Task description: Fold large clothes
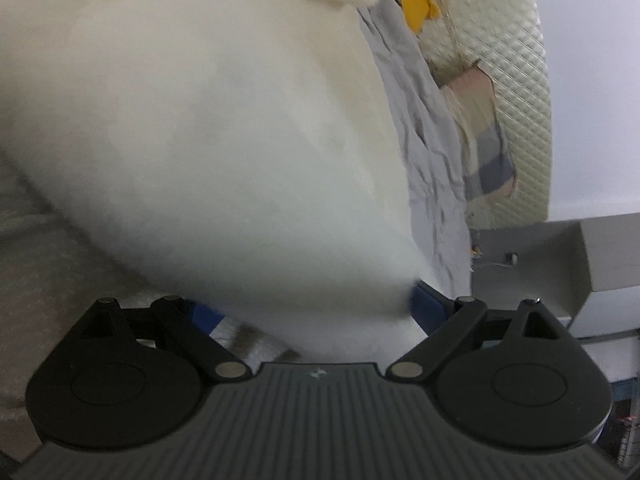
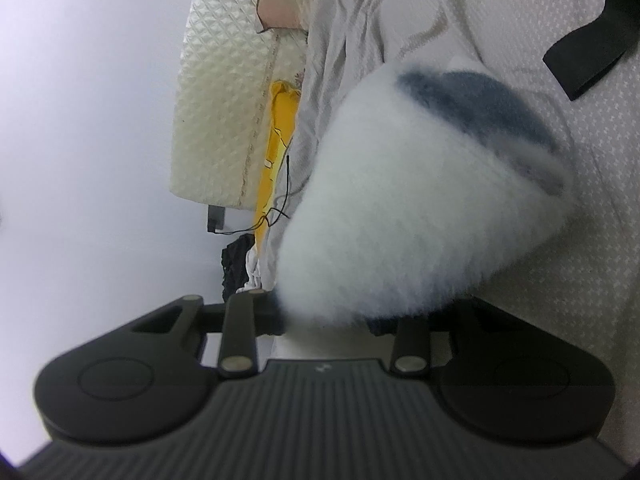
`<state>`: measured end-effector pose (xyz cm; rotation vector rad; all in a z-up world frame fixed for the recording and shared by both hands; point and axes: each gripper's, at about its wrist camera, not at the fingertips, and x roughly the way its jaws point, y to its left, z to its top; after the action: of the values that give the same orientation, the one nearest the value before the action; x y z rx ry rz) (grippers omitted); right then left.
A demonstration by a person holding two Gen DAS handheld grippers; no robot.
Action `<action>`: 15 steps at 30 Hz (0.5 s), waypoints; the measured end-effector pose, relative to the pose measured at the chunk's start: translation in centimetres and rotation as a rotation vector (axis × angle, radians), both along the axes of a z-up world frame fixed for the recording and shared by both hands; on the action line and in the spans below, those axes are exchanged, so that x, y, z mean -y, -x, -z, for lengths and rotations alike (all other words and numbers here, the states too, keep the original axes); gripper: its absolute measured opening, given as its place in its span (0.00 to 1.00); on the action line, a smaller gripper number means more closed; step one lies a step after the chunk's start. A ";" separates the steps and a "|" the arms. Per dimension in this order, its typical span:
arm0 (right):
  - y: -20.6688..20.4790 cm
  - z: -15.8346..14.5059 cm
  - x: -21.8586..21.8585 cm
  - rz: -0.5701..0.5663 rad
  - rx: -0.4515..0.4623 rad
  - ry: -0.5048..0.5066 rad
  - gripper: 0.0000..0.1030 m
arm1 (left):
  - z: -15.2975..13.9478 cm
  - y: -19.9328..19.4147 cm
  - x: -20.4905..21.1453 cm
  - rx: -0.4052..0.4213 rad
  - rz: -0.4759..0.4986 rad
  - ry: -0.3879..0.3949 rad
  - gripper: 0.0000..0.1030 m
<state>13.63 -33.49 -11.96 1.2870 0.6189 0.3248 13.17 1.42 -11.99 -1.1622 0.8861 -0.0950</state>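
Observation:
A large fluffy white garment fills most of the left wrist view and hangs over my left gripper. Its blue fingers stand wide apart with the fleece bulging between them, fingertips hidden. In the right wrist view the same white fleece, with a dark grey-blue patch, bunches over my right gripper. Its fingers are hidden under the fleece, and the linkage arms stand fairly close together.
The bed sheet with small white dots lies under the garment. A crumpled grey cloth and a yellow item lie by the quilted cream headboard. A black strap lies at the right. A grey box stands by the bed.

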 end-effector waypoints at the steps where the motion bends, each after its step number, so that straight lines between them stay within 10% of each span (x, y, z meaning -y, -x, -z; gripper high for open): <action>1: 0.0 0.0 0.1 0.005 0.002 -0.002 0.38 | -0.1 0.1 0.1 -0.005 -0.004 -0.013 0.93; 15: -0.7 0.2 0.2 0.010 -0.018 -0.001 0.37 | -1.1 0.8 -0.9 0.002 -0.087 -0.071 0.84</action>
<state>14.30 -33.73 -12.14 1.2943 0.6272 0.3061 12.38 2.32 -10.88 -1.1322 0.8296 0.0066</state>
